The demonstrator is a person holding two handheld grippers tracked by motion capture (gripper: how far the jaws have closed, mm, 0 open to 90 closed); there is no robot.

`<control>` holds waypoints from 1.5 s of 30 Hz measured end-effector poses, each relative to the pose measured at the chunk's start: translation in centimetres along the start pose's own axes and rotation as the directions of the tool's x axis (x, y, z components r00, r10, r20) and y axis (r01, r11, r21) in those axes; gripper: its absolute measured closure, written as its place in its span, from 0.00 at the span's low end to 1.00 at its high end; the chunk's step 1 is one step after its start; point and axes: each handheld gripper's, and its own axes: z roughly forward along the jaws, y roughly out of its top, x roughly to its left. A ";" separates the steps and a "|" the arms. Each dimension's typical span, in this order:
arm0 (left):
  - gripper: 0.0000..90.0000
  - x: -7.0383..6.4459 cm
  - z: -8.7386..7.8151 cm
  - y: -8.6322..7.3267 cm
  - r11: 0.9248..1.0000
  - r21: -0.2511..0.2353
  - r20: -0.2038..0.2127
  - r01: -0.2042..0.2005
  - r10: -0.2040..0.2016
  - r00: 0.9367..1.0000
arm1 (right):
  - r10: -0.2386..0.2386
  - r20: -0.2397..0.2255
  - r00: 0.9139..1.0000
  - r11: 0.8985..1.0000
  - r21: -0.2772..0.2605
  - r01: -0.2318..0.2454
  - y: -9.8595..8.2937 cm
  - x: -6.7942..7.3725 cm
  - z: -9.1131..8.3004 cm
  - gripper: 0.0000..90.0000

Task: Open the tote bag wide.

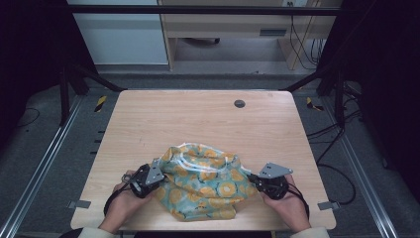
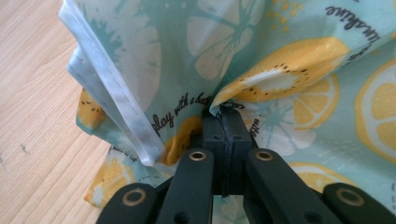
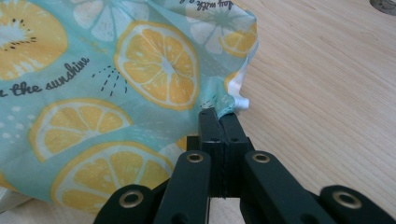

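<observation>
Here a crumpled cloth [image 1: 203,181] — pale teal, printed with yellow lemon slices and lines of black script — lies bunched on the near part of the wooden desk [image 1: 198,119], stretched between the two pairs of jaws. The left gripper [image 1: 157,172] meets the cloth at one side, the right gripper [image 1: 253,179] at the opposite side, each held from below by a hand: the left hand [image 1: 124,201] and the right hand [image 1: 289,203].

In the left gripper view the black jaws of the left gripper [image 2: 223,112] are pressed together with a fold of the cloth [image 2: 261,70] pinched at their tips; the fabric rises and fans out just beyond them, and a white hemmed edge [image 2: 116,98] hangs to one side of the jaws, with bare desk [image 2: 32,116] past it.

In the right gripper view the jaws of the right gripper [image 3: 219,114] are likewise clamped on the cloth [image 3: 116,84] — right at its border, where a small white hem [image 3: 239,100] pokes out beside the tips. The printed fabric spreads away on one side of the jaws; on the other side lies bare desk [image 3: 327,93].

Well beyond both grippers, a small dark round disc [image 1: 239,103] sits in the desk surface.
</observation>
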 end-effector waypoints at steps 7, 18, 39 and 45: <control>0.88 -0.1 -1.4 -0.4 0.997 -0.063 -0.013 0.047 -0.048 0.999 | 0.019 -0.008 1.000 0.999 -0.042 -0.019 0.0 -0.1 -0.7 0.94; 0.41 0.8 -5.7 -1.0 0.972 -0.174 -0.035 0.155 -0.164 0.986 | 0.114 0.045 0.992 0.987 -0.121 -0.108 0.2 -0.5 -4.7 0.36; 0.18 5.7 -2.8 8.6 0.948 -0.158 0.085 0.276 -0.266 0.960 | 0.132 -0.155 0.979 0.991 0.007 -0.133 6.7 -2.5 2.5 0.25; 0.21 5.7 -1.1 8.3 0.967 -0.052 0.091 0.251 -0.246 0.965 | 0.188 -0.183 0.965 0.981 0.079 -0.177 5.5 -3.2 4.0 0.27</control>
